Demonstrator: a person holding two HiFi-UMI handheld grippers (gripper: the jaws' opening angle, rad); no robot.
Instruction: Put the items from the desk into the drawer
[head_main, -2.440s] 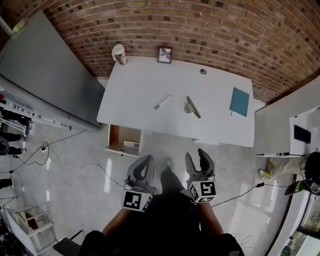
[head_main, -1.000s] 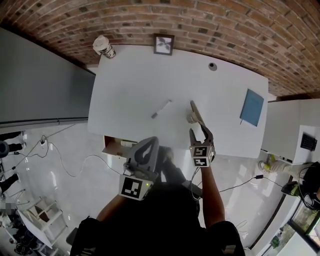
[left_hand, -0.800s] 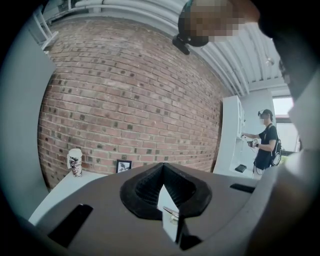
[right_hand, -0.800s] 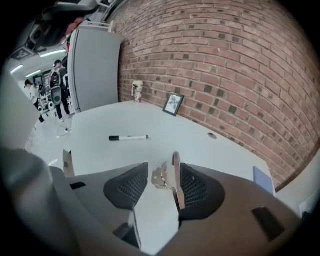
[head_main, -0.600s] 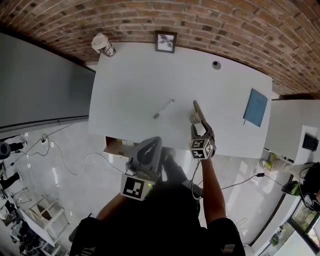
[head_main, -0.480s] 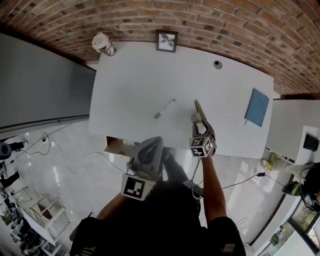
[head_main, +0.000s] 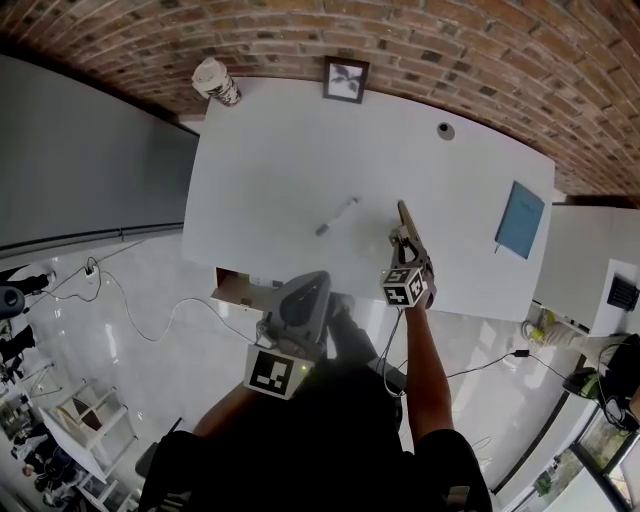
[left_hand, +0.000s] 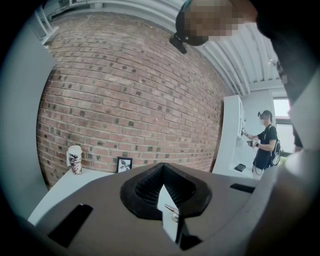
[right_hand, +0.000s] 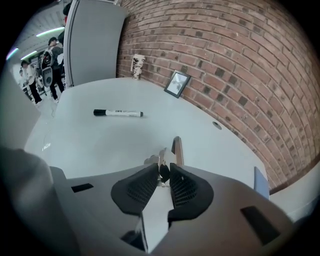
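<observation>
A long brown and metal tool (head_main: 403, 218) lies on the white desk (head_main: 280, 160), right of the middle. My right gripper (head_main: 405, 246) reaches over the front edge and is shut on the tool's near end (right_hand: 176, 149); a dark part sits pinched between the jaws at my right gripper (right_hand: 163, 172). A black-capped marker (head_main: 336, 215) lies left of the tool and shows again as the marker (right_hand: 118, 113). A blue notebook (head_main: 521, 220) rests near the desk's right edge. My left gripper (head_main: 314, 285) hangs below the front edge beside the open drawer (head_main: 240, 290), shut and empty (left_hand: 163, 172).
A paper cup (head_main: 216, 80) and a small picture frame (head_main: 346, 78) stand at the desk's back edge against the brick wall. A cable grommet (head_main: 445, 130) sits back right. A white cabinet (head_main: 600, 280) stands to the right. A cable (head_main: 150, 300) trails on the floor.
My right gripper went forward from in front of the body onto the desk and closed on the tool's near end. The view moved nearer the desk. The left gripper stayed low by the drawer.
</observation>
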